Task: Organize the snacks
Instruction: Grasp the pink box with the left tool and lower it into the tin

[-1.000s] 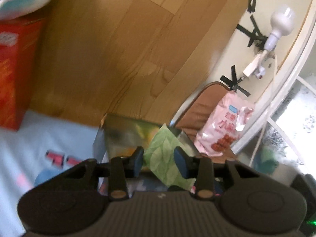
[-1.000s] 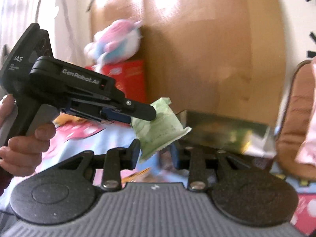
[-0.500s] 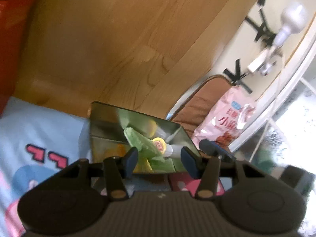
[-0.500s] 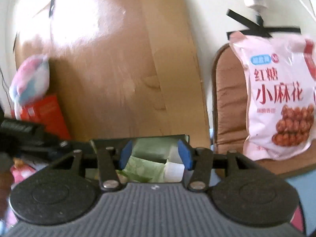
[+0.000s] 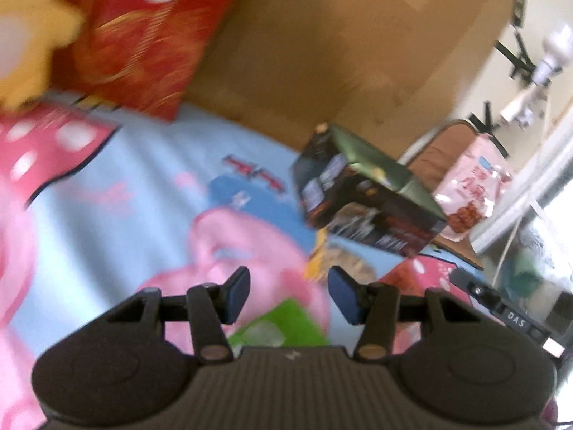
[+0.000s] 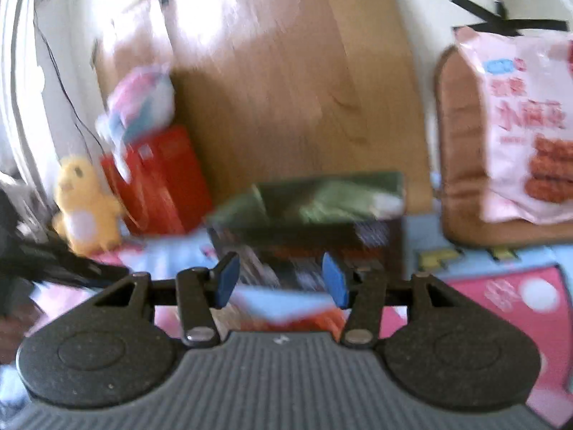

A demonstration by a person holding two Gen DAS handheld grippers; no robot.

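Observation:
A dark open snack box (image 5: 365, 193) stands on the cartoon bedsheet against the wooden headboard; it also shows in the right wrist view (image 6: 308, 222) with green packets (image 6: 333, 199) inside. My left gripper (image 5: 290, 295) is open and empty above the sheet, left of and nearer than the box. A green packet (image 5: 283, 326) lies just below its fingers, and a yellow packet (image 5: 317, 258) lies in front of the box. My right gripper (image 6: 279, 279) is open and empty in front of the box, over a blue and orange packet (image 6: 286, 306). Both views are blurred.
A red carton (image 5: 143, 39) leans on the headboard (image 5: 340, 46) at the left, with a yellow plush duck (image 6: 86, 204) beside it. A pink snack bag (image 6: 526, 122) rests on a brown cushion (image 6: 462, 179) at the right. The right gripper's tip (image 5: 501, 315) shows at the lower right.
The green packet that my left gripper held a second ago is now in the box. Both grippers have pulled back from the box, and the left one has swung left and lower.

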